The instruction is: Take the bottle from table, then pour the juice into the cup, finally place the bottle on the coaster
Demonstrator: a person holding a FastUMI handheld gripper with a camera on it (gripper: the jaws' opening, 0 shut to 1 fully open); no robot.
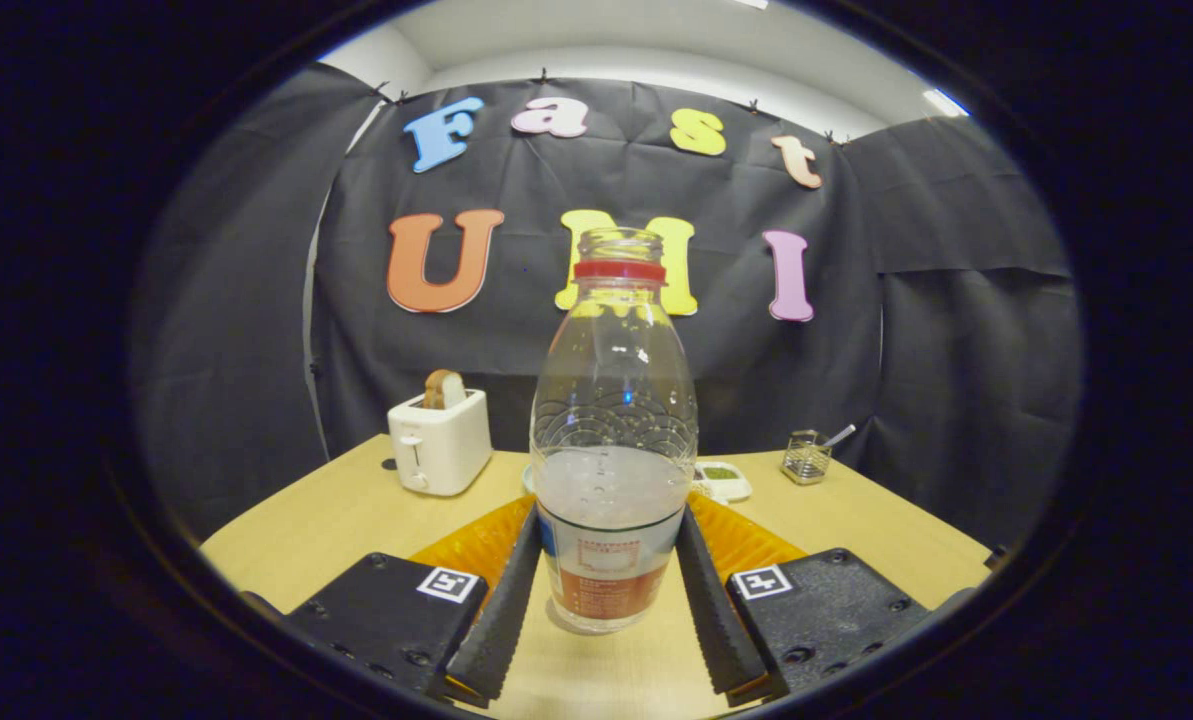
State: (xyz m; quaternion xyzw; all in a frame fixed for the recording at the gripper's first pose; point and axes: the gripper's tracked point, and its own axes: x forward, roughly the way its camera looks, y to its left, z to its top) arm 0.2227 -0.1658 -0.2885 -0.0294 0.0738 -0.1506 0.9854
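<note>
A light wooden counter (336,515) fills the foreground, its far edge meeting a black cloth wall (576,380) that hangs in creased panels and wraps round on both sides. Small clips pin the cloth along its top edge. Above it shows a pale wall and a white ceiling (656,40), with a bright ceiling light (944,101) over the right-hand panel. A white toaster (440,440) with a slice of bread in it stands at the counter's far left, and a small wire holder (806,458) at its far right
</note>
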